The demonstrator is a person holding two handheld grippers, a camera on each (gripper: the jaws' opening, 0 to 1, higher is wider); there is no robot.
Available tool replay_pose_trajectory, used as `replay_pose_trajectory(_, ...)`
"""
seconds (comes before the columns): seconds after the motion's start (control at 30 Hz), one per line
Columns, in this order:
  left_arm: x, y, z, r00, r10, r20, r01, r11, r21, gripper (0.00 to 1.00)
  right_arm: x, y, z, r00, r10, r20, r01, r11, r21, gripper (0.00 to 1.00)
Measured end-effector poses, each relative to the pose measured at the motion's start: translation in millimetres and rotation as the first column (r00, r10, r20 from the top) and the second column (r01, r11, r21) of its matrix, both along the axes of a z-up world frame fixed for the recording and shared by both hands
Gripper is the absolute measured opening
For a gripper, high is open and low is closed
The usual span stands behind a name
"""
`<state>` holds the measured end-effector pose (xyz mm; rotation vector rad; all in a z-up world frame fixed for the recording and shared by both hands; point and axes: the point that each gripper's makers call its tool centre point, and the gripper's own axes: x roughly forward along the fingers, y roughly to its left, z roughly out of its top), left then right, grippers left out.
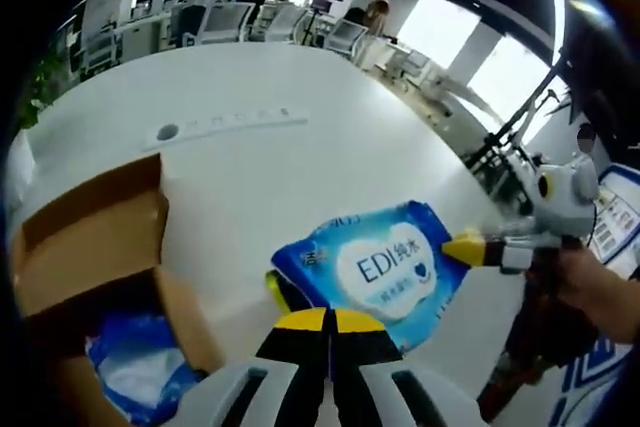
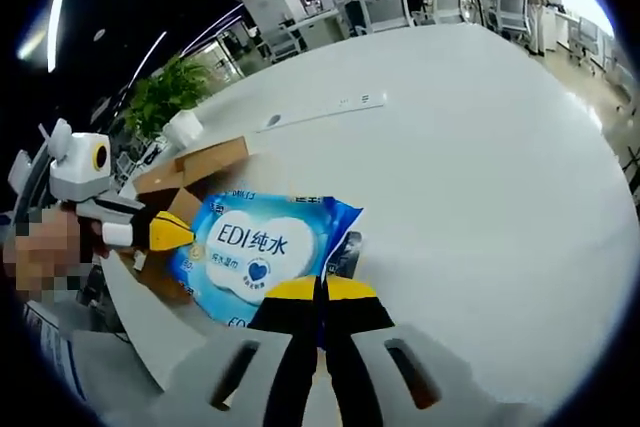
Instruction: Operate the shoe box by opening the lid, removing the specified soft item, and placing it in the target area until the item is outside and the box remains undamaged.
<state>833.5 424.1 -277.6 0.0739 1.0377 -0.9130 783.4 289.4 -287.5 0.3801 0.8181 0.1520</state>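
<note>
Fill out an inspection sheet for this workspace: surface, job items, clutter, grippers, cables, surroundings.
Surface: white table, mostly bare.
Job's things: cardboard shoe box open, blue pack left inside; blue wipes pack held outside the box.
Clutter: white strip lying on the table.
Grippers: left gripper and right gripper each shut on the wipes pack, at opposite ends.
Cables: nothing seen.
Surroundings: office chairs, potted plant, bright windows.

Left gripper (image 1: 327, 320): black jaws, yellow tips, white body. Right gripper (image 2: 320, 289): same colours, slotted white housing.
</note>
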Motion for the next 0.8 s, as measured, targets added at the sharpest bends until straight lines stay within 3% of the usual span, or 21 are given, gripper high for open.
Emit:
replay_pose_trajectory(0.3, -2.4, 1.2, -17.7, 1.000, -0.016, -0.009, 0.016, 0.999, 0.031, 0.00, 2.0, -1.1, -18.9, 1.000, 0.010, -0.025, -0.010, 1.000, 0.009, 0.00)
replay_pose_trajectory(0.8, -3.3, 3.3, -34.3, 0.999, -0.044, -0.001, 0.044, 0.996, 0.076, 0.00, 0.2, 2.5, -29.8, 0.999, 0.015, -0.041, -0.014, 1.000, 0.017, 0.00)
